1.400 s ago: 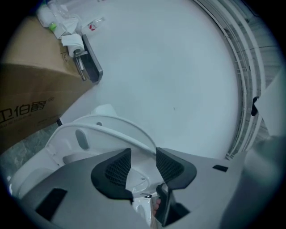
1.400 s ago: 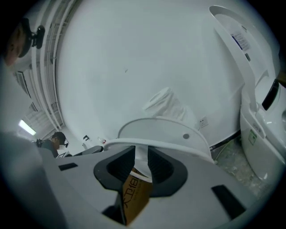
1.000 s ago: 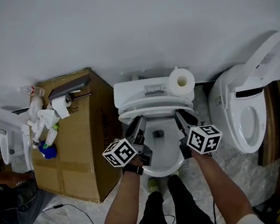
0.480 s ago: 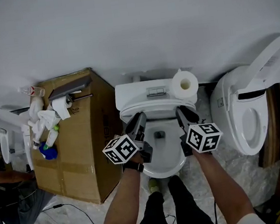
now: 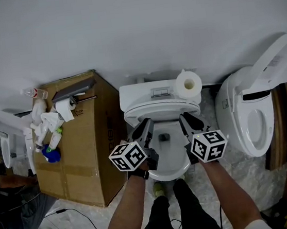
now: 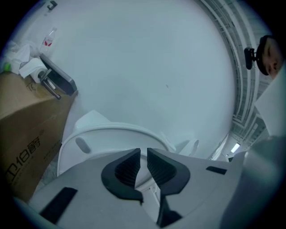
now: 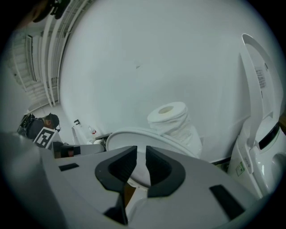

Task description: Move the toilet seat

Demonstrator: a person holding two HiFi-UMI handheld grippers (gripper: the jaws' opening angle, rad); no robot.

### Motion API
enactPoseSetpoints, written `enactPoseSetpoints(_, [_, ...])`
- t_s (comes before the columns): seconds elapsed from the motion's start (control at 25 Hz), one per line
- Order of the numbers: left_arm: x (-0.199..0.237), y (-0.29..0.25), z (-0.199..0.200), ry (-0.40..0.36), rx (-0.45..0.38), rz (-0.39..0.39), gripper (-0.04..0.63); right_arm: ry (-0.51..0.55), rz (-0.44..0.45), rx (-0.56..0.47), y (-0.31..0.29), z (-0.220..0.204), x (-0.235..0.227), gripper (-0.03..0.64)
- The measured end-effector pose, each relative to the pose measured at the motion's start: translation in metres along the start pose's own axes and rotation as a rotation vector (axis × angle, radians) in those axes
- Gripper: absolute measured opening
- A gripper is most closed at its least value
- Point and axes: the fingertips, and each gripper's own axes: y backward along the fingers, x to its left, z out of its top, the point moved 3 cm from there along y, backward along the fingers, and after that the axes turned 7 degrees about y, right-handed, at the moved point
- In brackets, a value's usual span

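Toilet (image 5: 167,173): straight before me.
Toilet seat (image 5: 161,108): on it, in front of the tank (image 5: 143,91).
Toilet paper roll (image 5: 188,84): on the tank's right end.
Cardboard box (image 5: 81,160): just left of the toilet, bottles (image 5: 43,126) at its left edge.
Second toilet (image 5: 253,118): on my right.

The white oval toilet seat (image 5: 161,107) stood half raised over the bowl (image 5: 167,169), front edge up, back edge near the tank (image 5: 138,92), its underside showing a small bumper.

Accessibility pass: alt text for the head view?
From above, the left gripper and right gripper hold a white toilet seat part-raised over its bowl; the left's jaws have just been closing onto its rim. Cardboard box at left, second toilet at right.
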Motion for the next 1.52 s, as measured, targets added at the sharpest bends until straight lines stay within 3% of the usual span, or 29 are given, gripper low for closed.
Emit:
enactPoseSetpoints(0.2, [-0.040,0.034,0.005,-0.070,0.011,-0.031,0.021,0.015,0.034,-0.032,0.036,0.015,0.035,0.052])
enactPoseSetpoints(0.56, [-0.134,0.118,0.010,-0.261,0.050,-0.114,0.020,0.169,0.062,-0.114,0.117,0.061,0.109,0.038])
enactPoseSetpoints(0.84, [-0.210,0.198,0.032,-0.423,0.023,-0.189,0.020,0.199,0.066,-0.186,0.190,0.091,0.172,0.037])
enactPoseSetpoints(1.32, [-0.294,0.311,0.063,-0.510,-0.051,-0.286,0.020,0.288,0.104,-0.323,0.286,0.145,0.274,0.022])
enactPoseSetpoints(1.52, [-0.328,0.333,0.072,-0.554,-0.100,-0.331,0.020,0.333,0.083,-0.382,0.316,0.167,0.294,0.017])
